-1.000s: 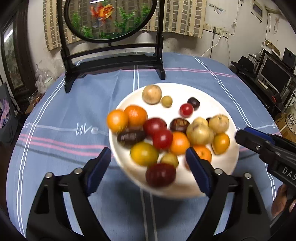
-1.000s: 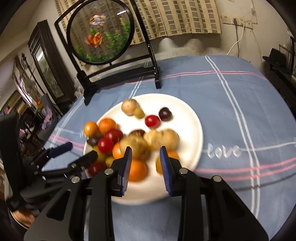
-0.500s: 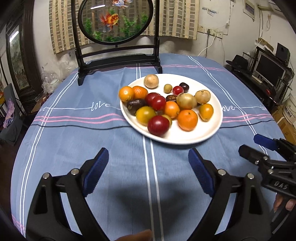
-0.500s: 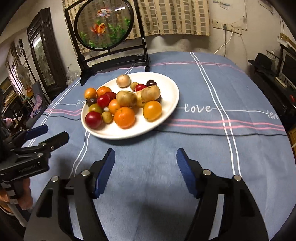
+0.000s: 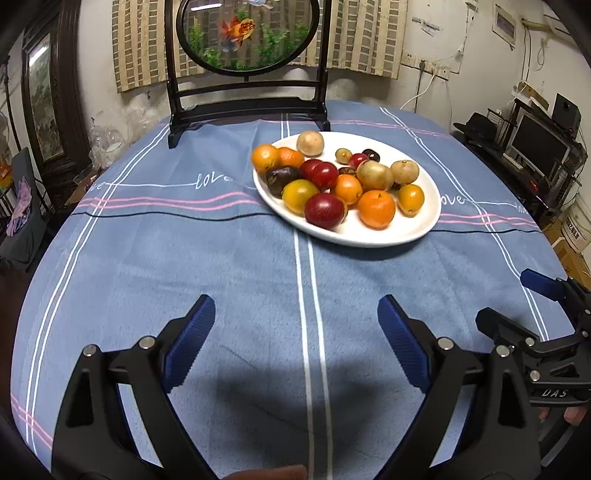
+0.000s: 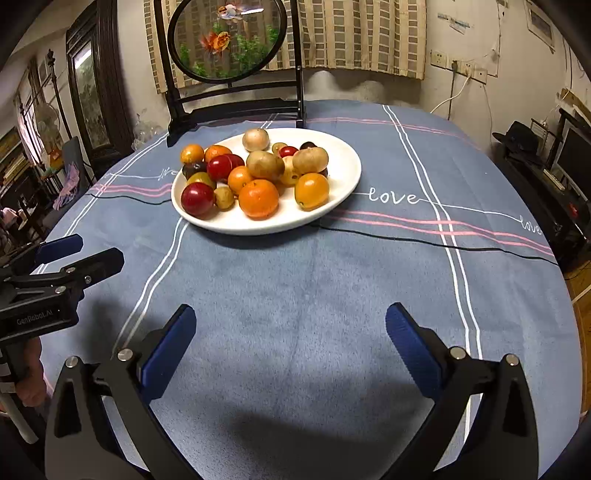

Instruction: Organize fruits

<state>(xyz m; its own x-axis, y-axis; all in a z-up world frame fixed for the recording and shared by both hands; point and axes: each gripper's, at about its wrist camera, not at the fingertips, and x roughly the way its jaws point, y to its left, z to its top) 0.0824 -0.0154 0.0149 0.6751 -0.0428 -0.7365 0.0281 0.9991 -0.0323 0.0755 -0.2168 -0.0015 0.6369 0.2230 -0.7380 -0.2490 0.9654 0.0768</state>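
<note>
Each black plastic gripper, left gripper (image 5: 295,332) and right gripper (image 6: 290,339), carries ribbed blue pads, silver screws and white lettering on its side.

Striped curtain (image 5: 354,40) on white wall (image 5: 436,33), monitor (image 5: 537,144) at right.

Both grippers now sit back from the white plate (image 5: 424,230) of fruit, over bare blue tablecloth (image 5: 240,266), where a second ago they hung right above the fruit. The right gripper (image 6: 291,345), then nearly closed, has just been opening wide, nothing between its jaws. The left gripper (image 5: 295,338) spreads slightly wider, empty.
</note>
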